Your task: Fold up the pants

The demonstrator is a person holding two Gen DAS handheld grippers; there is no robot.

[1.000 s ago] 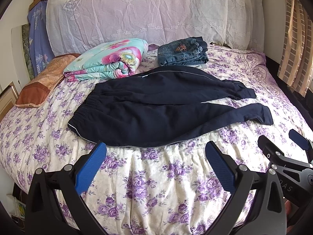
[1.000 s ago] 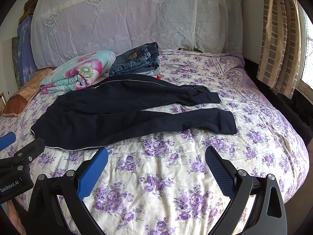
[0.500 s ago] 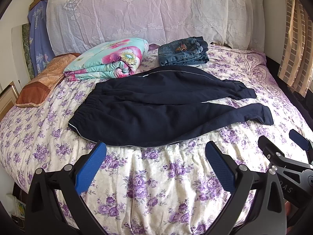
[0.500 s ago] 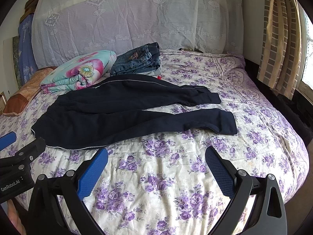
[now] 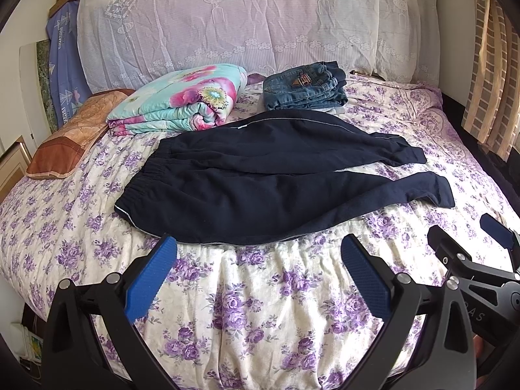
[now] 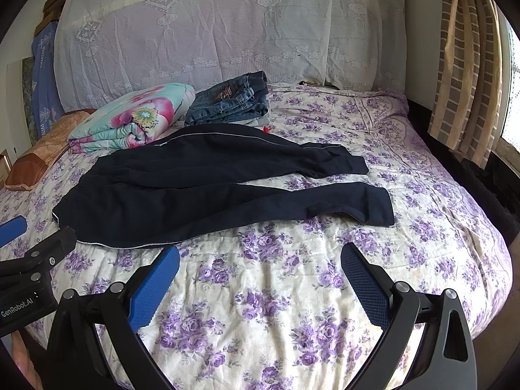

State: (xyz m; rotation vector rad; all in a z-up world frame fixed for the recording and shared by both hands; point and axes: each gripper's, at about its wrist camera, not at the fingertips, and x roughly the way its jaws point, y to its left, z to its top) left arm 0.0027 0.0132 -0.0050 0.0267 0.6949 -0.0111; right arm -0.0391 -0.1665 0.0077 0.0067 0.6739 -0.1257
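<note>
Dark navy pants (image 5: 260, 188) (image 6: 208, 188) lie flat across the floral bedspread (image 5: 266, 295), waistband to the left and both legs stretched to the right, slightly spread apart. My left gripper (image 5: 258, 253) hovers open just in front of the near edge of the pants, holding nothing. My right gripper (image 6: 260, 260) is also open and empty, above the bedspread (image 6: 266, 292) in front of the nearer leg. Each gripper shows at the edge of the other's view: the right gripper (image 5: 468, 237) and the left gripper (image 6: 35, 234).
A folded floral quilt (image 5: 182, 100) and a stack of folded jeans (image 5: 304, 87) sit behind the pants by the lace-covered headboard (image 5: 247, 22). An orange pillow (image 5: 71, 136) lies at far left. Curtains (image 6: 468, 71) hang on the right; the bed edge drops off there.
Both grippers have crept slightly forward toward the pants. The pants have not moved and the jaws stay open.
</note>
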